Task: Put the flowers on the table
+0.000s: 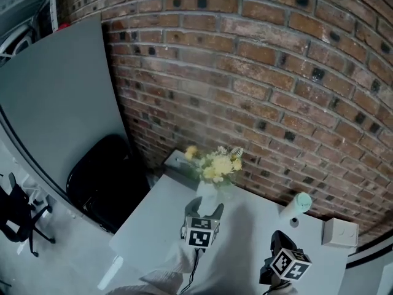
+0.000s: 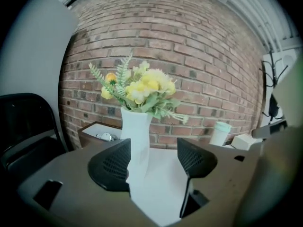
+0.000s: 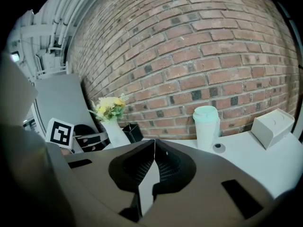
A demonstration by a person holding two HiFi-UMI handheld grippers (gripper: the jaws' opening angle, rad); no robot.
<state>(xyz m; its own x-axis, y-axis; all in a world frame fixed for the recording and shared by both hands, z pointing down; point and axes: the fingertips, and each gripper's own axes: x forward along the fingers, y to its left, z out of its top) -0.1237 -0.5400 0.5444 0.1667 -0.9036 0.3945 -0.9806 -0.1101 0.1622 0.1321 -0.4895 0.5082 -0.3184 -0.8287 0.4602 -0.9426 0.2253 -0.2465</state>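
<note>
Held left claw (image 2: 154, 148) wide just short of the vase (image 2: 137, 131) of flowers (image 2: 142, 86) on the table (image 1: 153, 226); held right claw (image 3: 154, 148) closed, empty.

flowers (image 1: 218, 164) in vase (image 1: 207, 190): desk's (image 1: 153, 226) far edge | left gripper (image 1: 206, 208): jaws apart, just before vase | cup (image 1: 295, 205), box (image 1: 339, 231): far right corner

Worktop (image 1: 153, 226): 1. White vase (image 2: 137, 136): 1. Bunch of yellow flowers (image 2: 142, 86): 1. Lidded cup (image 3: 207, 126): 1. Small white box (image 3: 273, 125): 1. Dark open bin (image 2: 97, 132): 1. Chairs: 2, black chair (image 1: 101, 177) and swivel chair (image 1: 18, 217). Tools: 2, left tool (image 2: 154, 144) and right tool (image 3: 154, 145).
</note>
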